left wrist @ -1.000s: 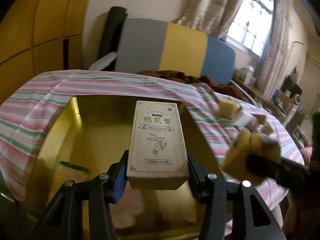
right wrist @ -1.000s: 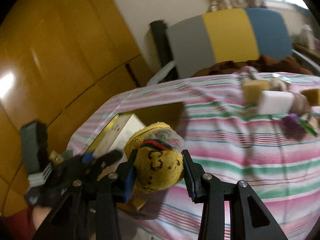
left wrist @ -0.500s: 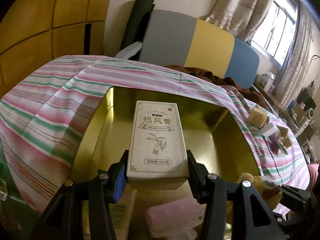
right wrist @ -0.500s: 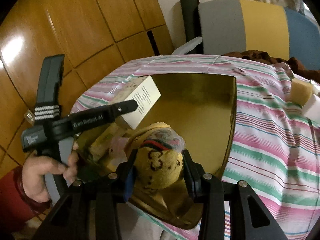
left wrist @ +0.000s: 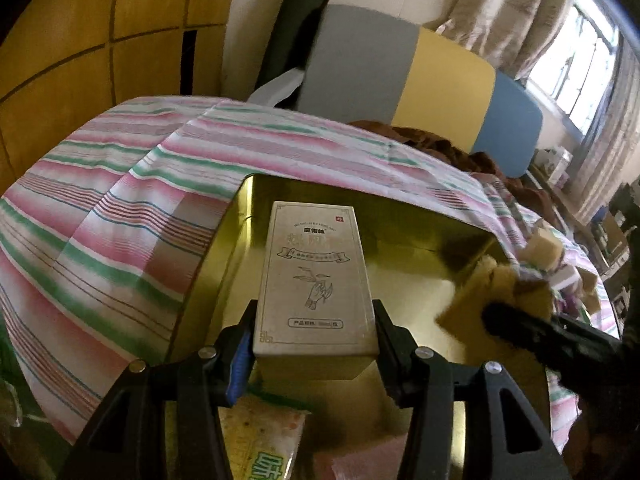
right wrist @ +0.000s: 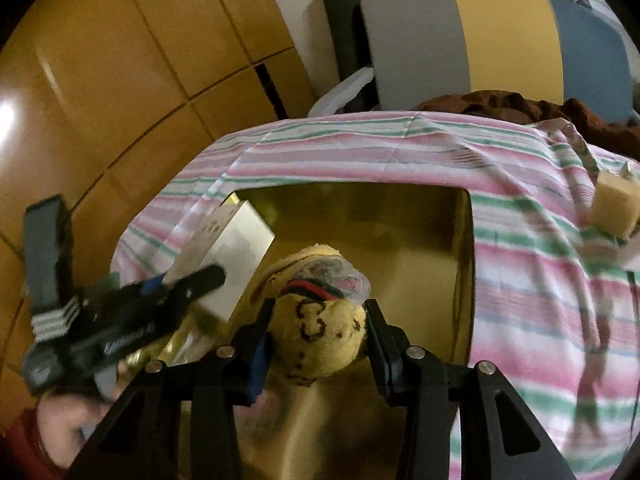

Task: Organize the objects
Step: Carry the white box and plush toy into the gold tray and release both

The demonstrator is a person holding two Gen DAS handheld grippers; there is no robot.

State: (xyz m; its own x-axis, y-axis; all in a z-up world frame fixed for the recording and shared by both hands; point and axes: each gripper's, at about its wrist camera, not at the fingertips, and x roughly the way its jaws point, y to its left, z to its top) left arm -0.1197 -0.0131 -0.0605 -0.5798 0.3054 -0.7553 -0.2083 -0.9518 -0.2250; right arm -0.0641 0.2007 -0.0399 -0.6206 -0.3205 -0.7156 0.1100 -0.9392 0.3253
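My left hand-held gripper [left wrist: 314, 334] is clamped on the pale rectangular cardboard box with printed lettering [left wrist: 314, 276], holding it above the open gold-coloured metal tin [left wrist: 420, 236]. My right hand-held gripper [right wrist: 318, 338] squeezes a yellow knitted bundle with dark markings and a red-green band [right wrist: 318, 328], also over that tin. The tin sits on a surface covered by a pink, green and white striped cloth [right wrist: 532, 280]. A tan sponge block [right wrist: 614, 210] lies on the cloth, well apart.
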